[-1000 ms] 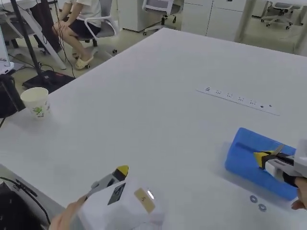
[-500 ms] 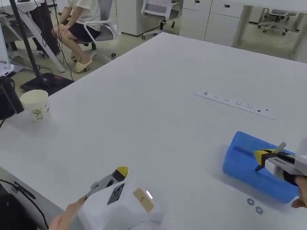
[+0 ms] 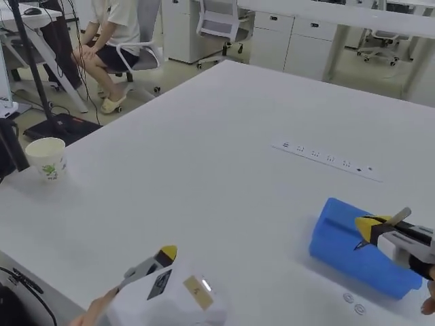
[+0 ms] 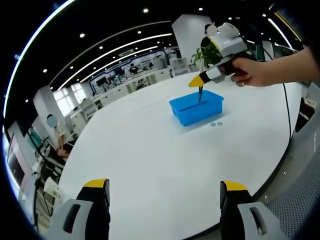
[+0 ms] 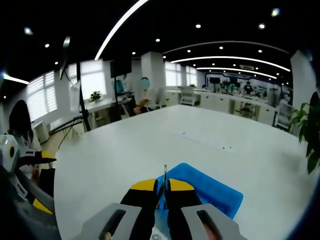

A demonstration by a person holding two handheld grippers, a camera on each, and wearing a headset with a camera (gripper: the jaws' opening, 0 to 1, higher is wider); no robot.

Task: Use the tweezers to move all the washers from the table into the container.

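Our right gripper [image 5: 162,186] has its jaws pinched almost together on the tweezers [image 5: 165,172], whose thin tips run forward out of the jaws. In the left gripper view they point down over the blue container [image 4: 195,107]. The tips are too small for us to tell whether they carry a washer. Two washers [image 3: 348,297] lie side by side on the table [image 3: 224,170], just beside the container's near wall, toward its right end. From the tweezers, then, the washers lie nearer to us and lower, past that wall. We judge the next pickup calls for drawing the tips back over the rim and down. Our left gripper [image 4: 165,200] hangs at the near left, jaws spread wide and empty, well apart from the washers, so the right is nearer.
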